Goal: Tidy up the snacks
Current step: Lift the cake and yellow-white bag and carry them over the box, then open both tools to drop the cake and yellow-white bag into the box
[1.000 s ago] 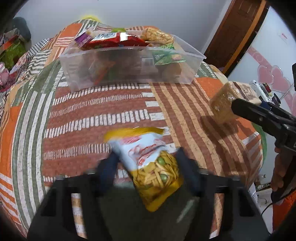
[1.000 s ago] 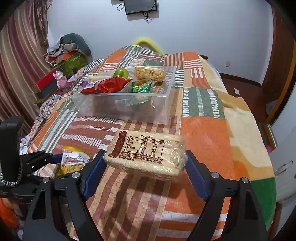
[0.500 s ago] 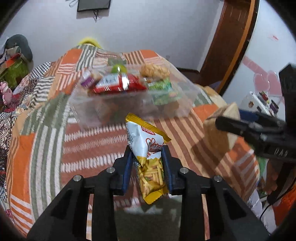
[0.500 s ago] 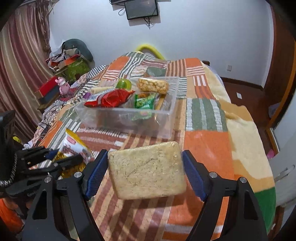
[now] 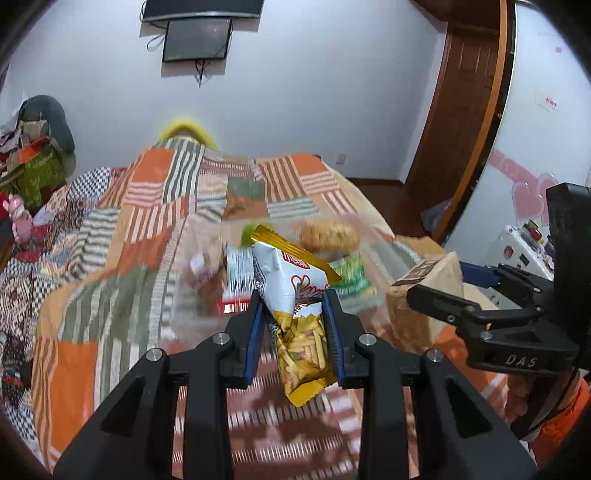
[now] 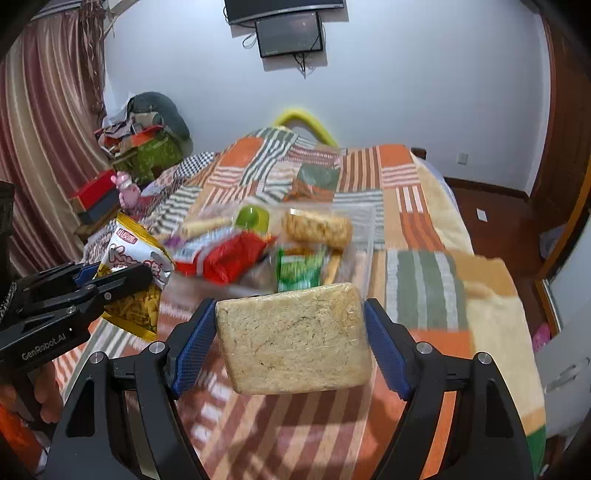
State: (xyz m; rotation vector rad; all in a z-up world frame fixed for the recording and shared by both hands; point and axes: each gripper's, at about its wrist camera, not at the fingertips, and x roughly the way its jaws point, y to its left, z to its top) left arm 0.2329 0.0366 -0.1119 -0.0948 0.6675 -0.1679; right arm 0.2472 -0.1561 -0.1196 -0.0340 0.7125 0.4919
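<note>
My left gripper (image 5: 295, 325) is shut on a white and yellow bag of fries-shaped chips (image 5: 295, 306) and holds it above the bed; the bag also shows in the right wrist view (image 6: 136, 280). My right gripper (image 6: 291, 332) is shut on a tan wrapped noodle block (image 6: 295, 336), held in the air; the block shows at the right in the left wrist view (image 5: 424, 295). A clear plastic bin (image 6: 364, 236) of snacks stands on the patchwork bedspread ahead of both grippers, with a red bag (image 6: 229, 258), a green packet (image 6: 299, 269) and a golden cracker pack (image 6: 317, 227) in it.
The patchwork bedspread (image 6: 424, 266) covers the bed. Piled clothes and boxes (image 6: 144, 144) sit at the far left by a curtain. A wall screen (image 6: 288, 33) hangs behind. A wooden door (image 5: 465, 110) and the bed's right edge lie to the right.
Both grippers have risen and moved forward toward the bin with their snacks. The left one lifted the chip bag off the bedspread; the noodle block tilted upright.
</note>
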